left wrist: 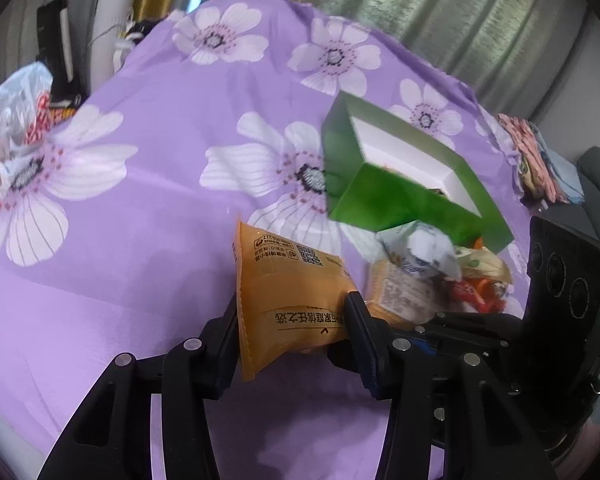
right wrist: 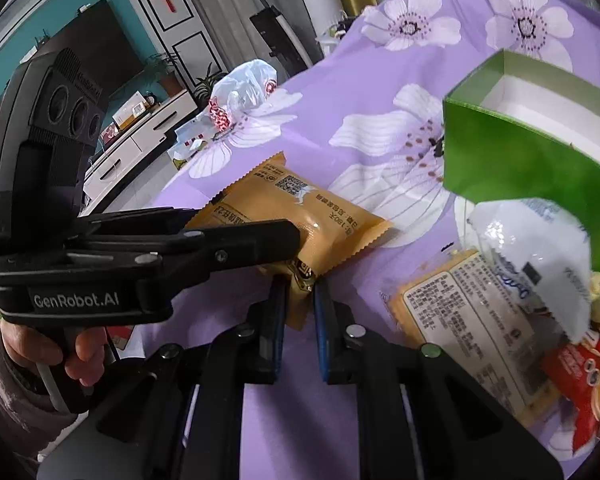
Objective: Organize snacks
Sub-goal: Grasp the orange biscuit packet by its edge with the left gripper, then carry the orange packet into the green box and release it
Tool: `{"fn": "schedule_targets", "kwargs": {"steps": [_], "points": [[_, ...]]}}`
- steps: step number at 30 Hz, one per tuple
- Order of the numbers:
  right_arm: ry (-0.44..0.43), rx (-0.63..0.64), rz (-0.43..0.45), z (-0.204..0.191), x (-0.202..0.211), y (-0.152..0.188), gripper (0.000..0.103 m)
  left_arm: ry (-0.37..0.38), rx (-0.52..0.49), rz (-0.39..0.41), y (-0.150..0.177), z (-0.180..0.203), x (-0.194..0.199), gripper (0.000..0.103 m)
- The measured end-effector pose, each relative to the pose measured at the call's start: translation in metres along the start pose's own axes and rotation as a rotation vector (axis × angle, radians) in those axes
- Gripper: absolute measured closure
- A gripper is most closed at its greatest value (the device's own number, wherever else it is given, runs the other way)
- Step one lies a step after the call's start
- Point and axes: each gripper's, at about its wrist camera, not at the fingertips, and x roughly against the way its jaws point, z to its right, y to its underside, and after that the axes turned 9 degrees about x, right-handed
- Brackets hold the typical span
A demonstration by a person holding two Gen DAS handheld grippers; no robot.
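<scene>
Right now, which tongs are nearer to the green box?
Right. The right tongs, pinching a corner of the orange snack packet, sit just below-left of the green box. The left tongs grip the packet's far side, further away.

Orange snack packet [right wrist: 296, 208] — corner between right tongs [right wrist: 302, 300], left tongs [right wrist: 236, 232] alongside

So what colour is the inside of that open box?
White inside the green cardboard box, clearest in the left wrist view.

Box [left wrist: 384, 196] behind snack pile [left wrist: 440, 276]
</scene>
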Motion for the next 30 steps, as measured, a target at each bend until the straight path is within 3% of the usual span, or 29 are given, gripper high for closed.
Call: {"fn": "schedule_targets", "kwargs": {"steps": [15, 30], "points": [[0.086, 0.013, 0.156, 0.011, 0.081, -0.008, 0.089, 0.082, -0.145, 0.084, -0.021, 0.079, 0.027, 0.053], [0.217, -0.055, 0.254, 0.062, 0.145, -0.001, 0.089, 0.158, -0.261, 0.067, -0.045, 0.164, -0.002, 0.053]]}}
